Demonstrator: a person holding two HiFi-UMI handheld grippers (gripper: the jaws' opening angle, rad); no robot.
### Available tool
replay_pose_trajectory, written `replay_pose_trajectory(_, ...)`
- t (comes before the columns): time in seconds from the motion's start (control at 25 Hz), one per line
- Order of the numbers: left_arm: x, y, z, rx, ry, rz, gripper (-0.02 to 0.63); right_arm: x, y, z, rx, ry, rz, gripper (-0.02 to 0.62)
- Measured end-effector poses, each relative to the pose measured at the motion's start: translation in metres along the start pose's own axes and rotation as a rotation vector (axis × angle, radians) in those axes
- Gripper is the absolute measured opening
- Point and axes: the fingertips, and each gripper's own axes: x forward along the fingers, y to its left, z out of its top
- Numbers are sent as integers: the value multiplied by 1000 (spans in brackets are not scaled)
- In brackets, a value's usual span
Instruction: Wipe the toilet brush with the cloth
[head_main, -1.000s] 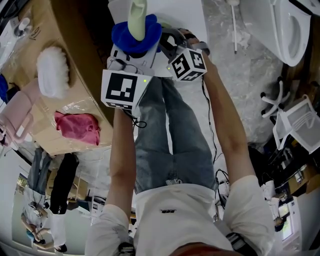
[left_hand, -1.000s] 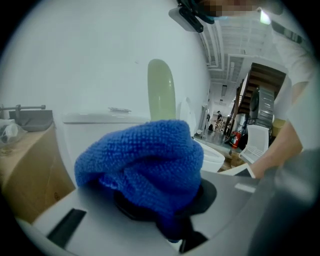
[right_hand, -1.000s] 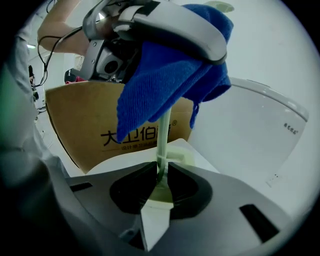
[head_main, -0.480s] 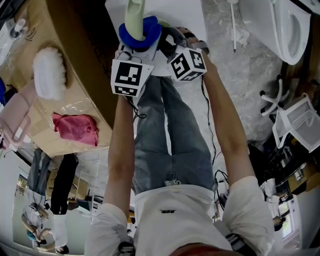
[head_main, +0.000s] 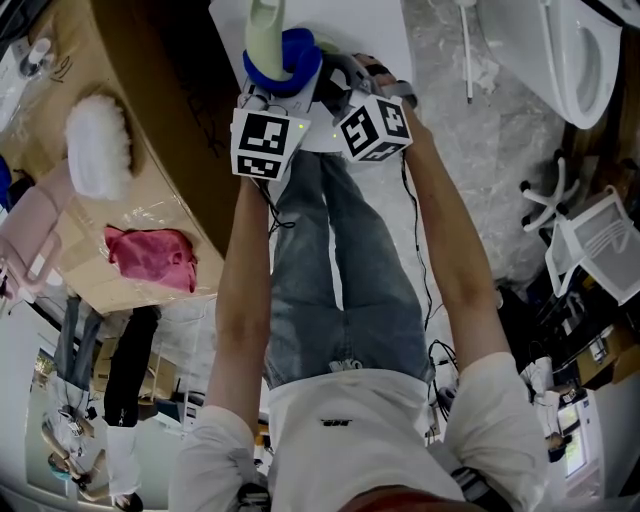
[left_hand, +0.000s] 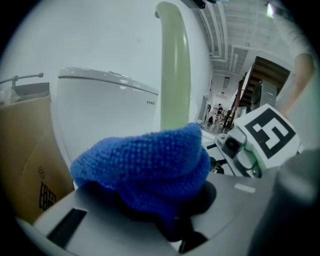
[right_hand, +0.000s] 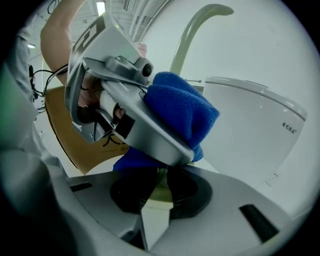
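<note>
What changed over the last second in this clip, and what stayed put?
The left gripper, shut on the blue cloth, slid down the pale green toilet brush handle towards the right gripper, taking the cloth with it. Nothing was picked up or released. The right gripper stayed clamped on the handle, unmoved.

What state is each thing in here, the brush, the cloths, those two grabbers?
toilet brush: handle clamped by the right gripper.
blue cloth: bunched against the handle, pinched by the left gripper.
left gripper: shut on the blue cloth.
right gripper: shut on the toilet brush.
pink cloth: crumpled, lying untouched.
</note>
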Motion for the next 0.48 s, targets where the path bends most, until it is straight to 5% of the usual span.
replay_pose_trajectory(0.48, -14, -5, 21, 23, 27, 12, 86, -1, 0, 0, -8, 2, 2, 61)
